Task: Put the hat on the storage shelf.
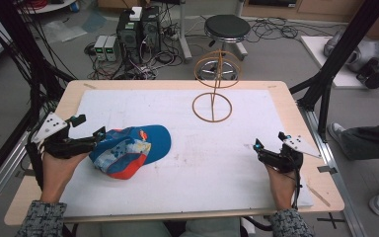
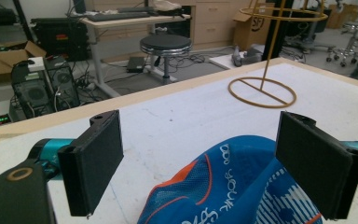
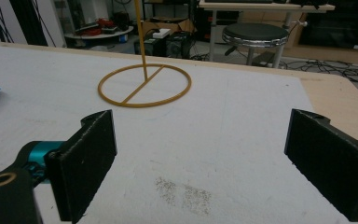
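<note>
A blue and orange cap lay on the white sheet covering the bench, well to the near-left of the wire stand, its brim pointing toward that stand. The left gripper sat just beside the cap's crown on the side away from the stand, its jaws spread wide; in the left gripper view the cap rose between the two black pads, not yet pinched. The right gripper rested on the sheet well apart from the cap, nearer than the stand and to its right, its jaws likewise wide apart with nothing between them but bare sheet. The stand was a thin hoop base with an upright rod and a ring on top, probably a rest for headwear. The cap looked light and soft: mesh-like fabric in the crown that would crumple and slide under a pinch, and a stiffer brim. A hold on the brim's edge, or on the firm seam where brim meets crown, seemed the surest place; the loose crown would likely fold and sag.
</note>
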A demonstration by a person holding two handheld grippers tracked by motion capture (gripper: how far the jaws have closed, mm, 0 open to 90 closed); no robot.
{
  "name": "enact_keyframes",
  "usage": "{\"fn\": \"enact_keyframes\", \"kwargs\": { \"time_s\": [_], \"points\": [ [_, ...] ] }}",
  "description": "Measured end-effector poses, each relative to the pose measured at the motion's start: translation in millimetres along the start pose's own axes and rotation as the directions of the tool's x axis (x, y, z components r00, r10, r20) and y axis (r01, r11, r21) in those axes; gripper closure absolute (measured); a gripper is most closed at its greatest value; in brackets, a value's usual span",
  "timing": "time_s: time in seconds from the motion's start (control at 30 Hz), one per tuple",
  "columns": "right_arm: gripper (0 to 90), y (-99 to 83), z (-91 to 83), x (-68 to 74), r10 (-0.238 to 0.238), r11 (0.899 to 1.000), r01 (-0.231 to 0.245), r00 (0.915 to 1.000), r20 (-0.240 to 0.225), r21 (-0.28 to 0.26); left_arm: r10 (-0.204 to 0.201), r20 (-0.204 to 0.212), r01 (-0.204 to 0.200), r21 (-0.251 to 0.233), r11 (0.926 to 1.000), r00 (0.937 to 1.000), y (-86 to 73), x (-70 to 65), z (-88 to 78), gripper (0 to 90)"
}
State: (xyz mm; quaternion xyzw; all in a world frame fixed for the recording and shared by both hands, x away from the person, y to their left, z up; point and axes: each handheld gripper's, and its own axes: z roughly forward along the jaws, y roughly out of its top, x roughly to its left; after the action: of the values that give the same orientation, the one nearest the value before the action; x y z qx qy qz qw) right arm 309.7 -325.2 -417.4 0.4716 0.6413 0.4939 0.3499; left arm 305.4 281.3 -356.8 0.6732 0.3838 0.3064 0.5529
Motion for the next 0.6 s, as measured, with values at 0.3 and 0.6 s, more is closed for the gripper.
{"fn": "enact_keyframes", "kwargs": {
  "time_s": [0.3, 0.6],
  "points": [
    [8.2, -0.7, 2.1, -0.3, -0.01, 1.0, 0.01, 0.9999, -0.007, 0.014, 0.015, 0.012, -0.015, -0.002, 0.9999, 0.9998, 1.7, 0.2, 0.1, 15.6],
    [8.2, 0.1, 0.6, 1.6, -0.014, 1.0, 0.014, 0.9999, -0.006, 0.005, 0.02, 0.044, -0.02, -0.002, 0.9998, 0.9988, 1.4, -1.4, 0.8, 15.6]
  ]
}}
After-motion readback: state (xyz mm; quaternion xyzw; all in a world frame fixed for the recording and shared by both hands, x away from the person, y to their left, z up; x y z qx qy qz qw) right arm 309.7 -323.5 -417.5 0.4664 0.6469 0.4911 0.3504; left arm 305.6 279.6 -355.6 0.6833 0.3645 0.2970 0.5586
